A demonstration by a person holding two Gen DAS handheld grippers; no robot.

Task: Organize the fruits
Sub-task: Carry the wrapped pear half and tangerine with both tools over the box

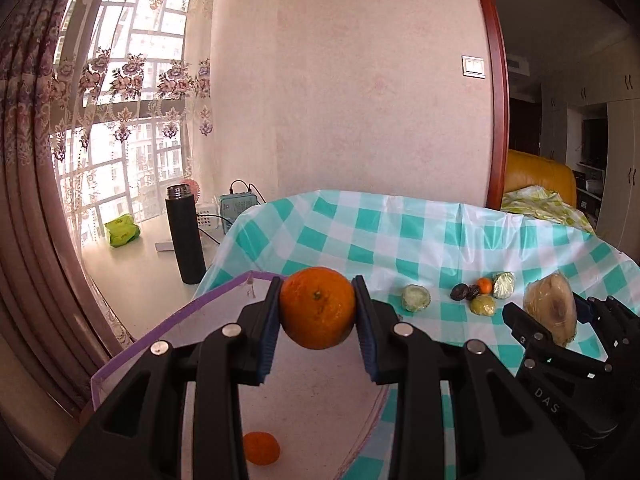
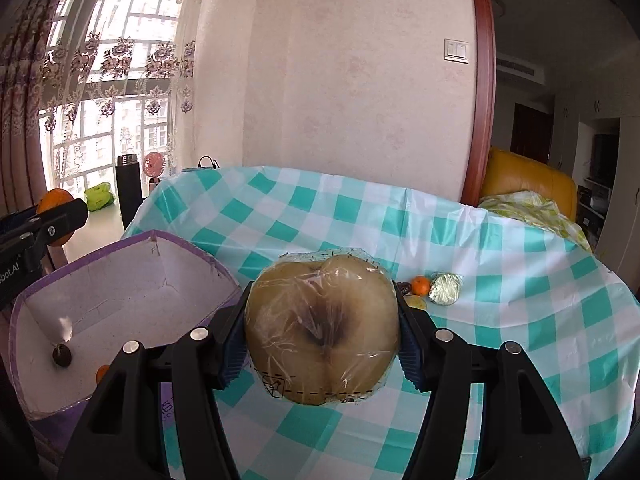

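Note:
My left gripper (image 1: 317, 310) is shut on a large orange (image 1: 317, 307) and holds it above the open purple-rimmed box (image 1: 176, 316). A small orange (image 1: 261, 448) lies on the box floor. My right gripper (image 2: 322, 332) is shut on a plastic-wrapped yellow pear (image 2: 322, 332), held above the checked tablecloth just right of the box (image 2: 120, 304). The box also holds a dark fruit (image 2: 62, 356). The right gripper with the pear (image 1: 550, 306) shows at the right of the left wrist view.
On the green-checked cloth (image 1: 400, 240) lie a wrapped green fruit (image 1: 416, 298), dark fruits (image 1: 466, 292), a small orange (image 1: 485, 285), a foil-wrapped fruit (image 1: 503, 284) and a yellow fruit (image 1: 483, 305). A black flask (image 1: 185, 236) stands on the white desk at the left.

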